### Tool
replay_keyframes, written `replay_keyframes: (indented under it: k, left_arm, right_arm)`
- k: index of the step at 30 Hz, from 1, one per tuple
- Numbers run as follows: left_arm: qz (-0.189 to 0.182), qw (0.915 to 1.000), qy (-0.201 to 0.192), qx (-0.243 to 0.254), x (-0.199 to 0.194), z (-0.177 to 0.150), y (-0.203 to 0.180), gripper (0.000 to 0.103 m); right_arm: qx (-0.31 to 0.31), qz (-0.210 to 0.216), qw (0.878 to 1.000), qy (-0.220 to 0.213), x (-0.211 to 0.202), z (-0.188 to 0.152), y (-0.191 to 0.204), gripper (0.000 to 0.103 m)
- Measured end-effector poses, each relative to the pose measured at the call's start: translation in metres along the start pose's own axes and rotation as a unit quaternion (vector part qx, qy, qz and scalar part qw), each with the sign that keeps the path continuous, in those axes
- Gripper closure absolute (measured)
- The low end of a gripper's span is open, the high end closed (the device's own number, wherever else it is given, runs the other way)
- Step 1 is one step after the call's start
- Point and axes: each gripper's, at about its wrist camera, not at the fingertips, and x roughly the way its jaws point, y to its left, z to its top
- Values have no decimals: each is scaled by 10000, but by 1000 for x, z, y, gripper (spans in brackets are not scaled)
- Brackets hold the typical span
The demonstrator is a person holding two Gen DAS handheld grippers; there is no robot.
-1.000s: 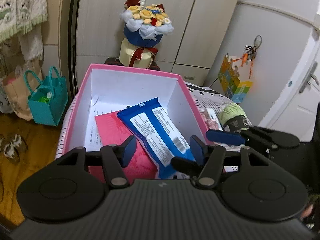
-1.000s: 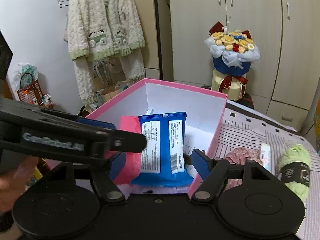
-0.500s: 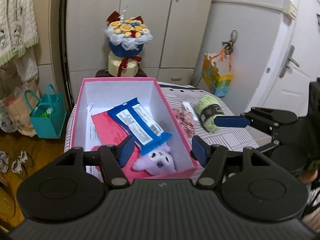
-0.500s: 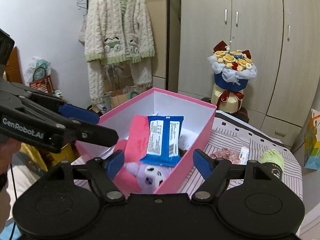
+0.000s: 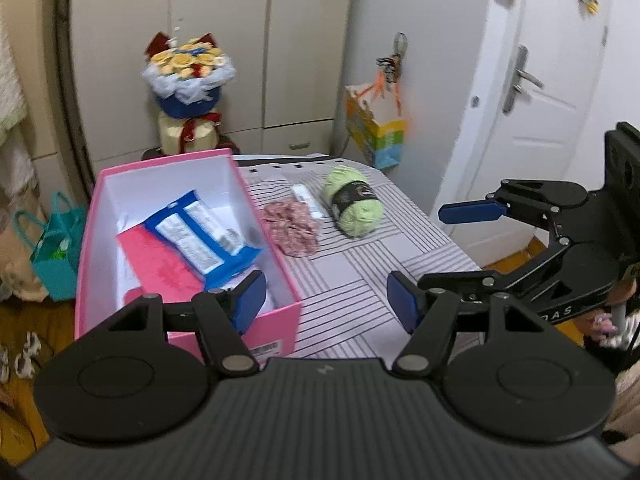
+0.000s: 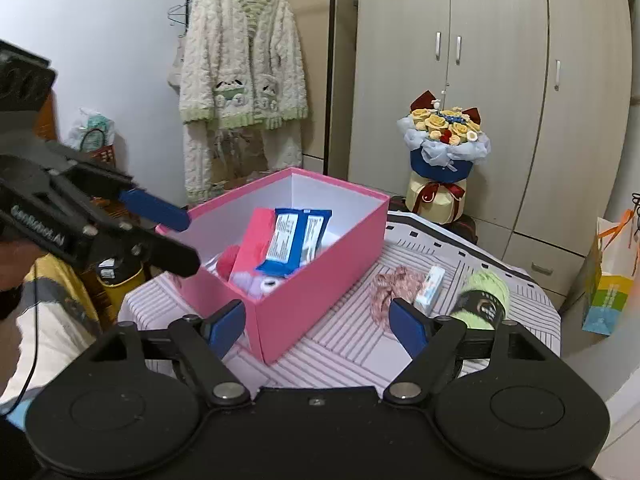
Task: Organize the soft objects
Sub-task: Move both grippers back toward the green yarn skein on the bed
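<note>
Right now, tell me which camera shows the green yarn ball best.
The left wrist view: the green yarn ball lies fully visible on the striped cloth, dark label band showing. In the right wrist view, the right gripper's finger and linkage cover its lower part.

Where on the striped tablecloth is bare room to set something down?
The near half of the tablecloth, between pink box and the table's right edge, is bare. It's crowded farther back: scrunchie, small tube and green yarn cluster beside the box.
</note>
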Motion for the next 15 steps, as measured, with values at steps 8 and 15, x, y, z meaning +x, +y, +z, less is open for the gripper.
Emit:
replay_keyframes:
  k: [8, 15]
  left_arm:
    - [-292, 9994, 36, 174, 28, 10, -34, 37]
    - [-624, 9979, -148, 30, 69, 34, -59, 37]
  right_arm:
    - [81, -357, 9993, -121, -10, -29, -25, 20]
    - [55, -674, 9962, -543, 1, -47, -47, 20]
